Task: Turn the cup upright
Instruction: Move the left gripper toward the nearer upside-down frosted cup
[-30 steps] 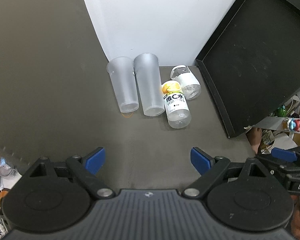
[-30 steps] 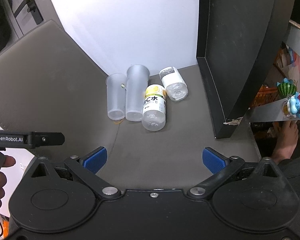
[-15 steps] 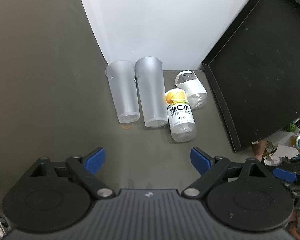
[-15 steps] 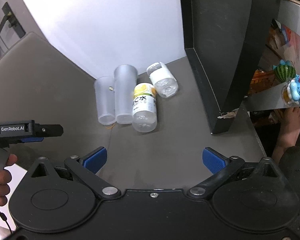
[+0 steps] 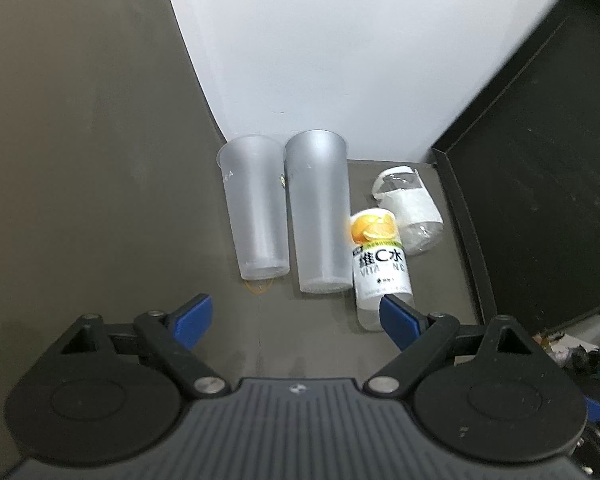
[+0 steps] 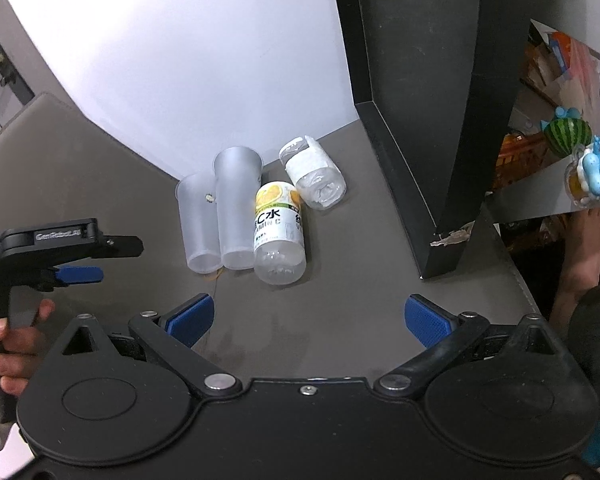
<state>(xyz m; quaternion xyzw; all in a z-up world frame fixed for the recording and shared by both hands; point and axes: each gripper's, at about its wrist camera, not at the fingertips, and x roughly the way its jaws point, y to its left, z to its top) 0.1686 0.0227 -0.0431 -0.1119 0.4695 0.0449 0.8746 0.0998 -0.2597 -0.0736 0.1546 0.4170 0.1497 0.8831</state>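
Cups: two frosted cups lie on their sides in the middle of both views, the shorter cup (image 5: 256, 212) at the left and the taller cup (image 5: 320, 216) touching it on the right; their bases point to the cameras and their open mouths to the white wall (image 5: 340, 60)
Neighbours: a labelled bottle (image 5: 380, 264) lies against the right side of the taller cup, and a second clear bottle (image 5: 410, 208) lies just beside it, near the black panel (image 5: 540, 200)
Left tongs: the left tongs (image 5: 296, 312) are spread wide and hold nothing, low in the frame, near the cup bases; one blue pad overlaps the labelled bottle in the left wrist view
Right tongs: the right tongs (image 6: 308, 318) are also spread wide and empty, further back from the cups
Table: the grey table (image 6: 340, 300) looks smooth
Risk one: I think a cup can roll or slide away when one pad pushes it first, because it is round and light
Risk two: closing on the taller cup may catch the shorter cup or push the bottle, since they touch
Risk three: a hard squeeze may bend the thin wall, so the cup can slip during the turn
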